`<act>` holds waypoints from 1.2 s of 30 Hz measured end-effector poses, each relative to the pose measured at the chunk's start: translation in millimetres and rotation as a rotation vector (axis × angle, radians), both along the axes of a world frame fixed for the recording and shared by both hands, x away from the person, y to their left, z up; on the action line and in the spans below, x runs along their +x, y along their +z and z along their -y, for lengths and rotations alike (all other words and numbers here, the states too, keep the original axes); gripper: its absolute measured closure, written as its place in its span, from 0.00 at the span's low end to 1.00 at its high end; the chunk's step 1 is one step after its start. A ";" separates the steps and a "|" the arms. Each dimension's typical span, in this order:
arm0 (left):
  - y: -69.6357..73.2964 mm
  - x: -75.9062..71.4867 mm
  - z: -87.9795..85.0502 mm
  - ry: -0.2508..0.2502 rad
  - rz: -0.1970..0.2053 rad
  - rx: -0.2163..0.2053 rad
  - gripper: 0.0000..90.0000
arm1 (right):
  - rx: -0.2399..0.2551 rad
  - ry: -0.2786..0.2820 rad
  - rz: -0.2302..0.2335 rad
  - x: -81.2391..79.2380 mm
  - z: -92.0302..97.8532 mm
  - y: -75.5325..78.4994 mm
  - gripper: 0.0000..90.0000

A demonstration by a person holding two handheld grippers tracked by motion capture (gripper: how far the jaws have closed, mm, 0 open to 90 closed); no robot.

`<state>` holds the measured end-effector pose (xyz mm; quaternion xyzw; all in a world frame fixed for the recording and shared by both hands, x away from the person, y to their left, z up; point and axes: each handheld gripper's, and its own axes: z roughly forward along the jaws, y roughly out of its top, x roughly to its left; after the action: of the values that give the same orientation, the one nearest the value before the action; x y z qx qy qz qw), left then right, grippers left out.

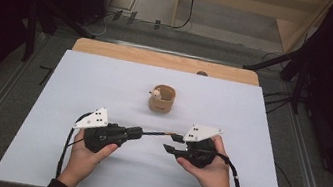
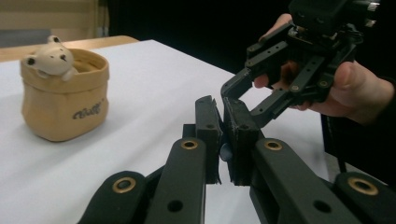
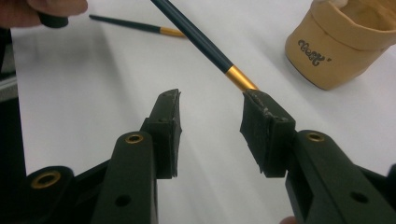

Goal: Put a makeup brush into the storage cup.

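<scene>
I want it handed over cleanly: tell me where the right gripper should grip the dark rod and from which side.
Grip the gold band near the free end of the dark rod. The left gripper clamps the other end, so the rod points at the open right gripper. Come in from that free end, with the fingers either side, across its length.
</scene>
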<state>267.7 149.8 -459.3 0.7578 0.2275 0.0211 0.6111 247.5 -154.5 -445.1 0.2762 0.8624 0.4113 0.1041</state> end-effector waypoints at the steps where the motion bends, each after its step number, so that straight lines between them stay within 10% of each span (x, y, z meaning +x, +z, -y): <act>1: 0.4 -0.3 -0.1 0.013 0.005 -0.006 0.95 | 0.011 -0.015 -0.003 -0.3 0.0 -0.3 0.66; 14: 4.3 -5.0 5.5 0.096 0.054 -0.013 0.95 | 0.263 -0.264 -0.054 -6.8 1.8 -6.8 0.63; 36: -0.4 -11.4 27.5 0.177 0.096 -0.016 0.95 | 0.594 -0.456 -0.269 -4.1 4.1 -21.0 0.43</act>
<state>256.3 122.3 -459.6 0.7281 0.2640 0.1095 0.6230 243.5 -158.6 -466.0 0.5303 0.6283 0.5692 -0.0054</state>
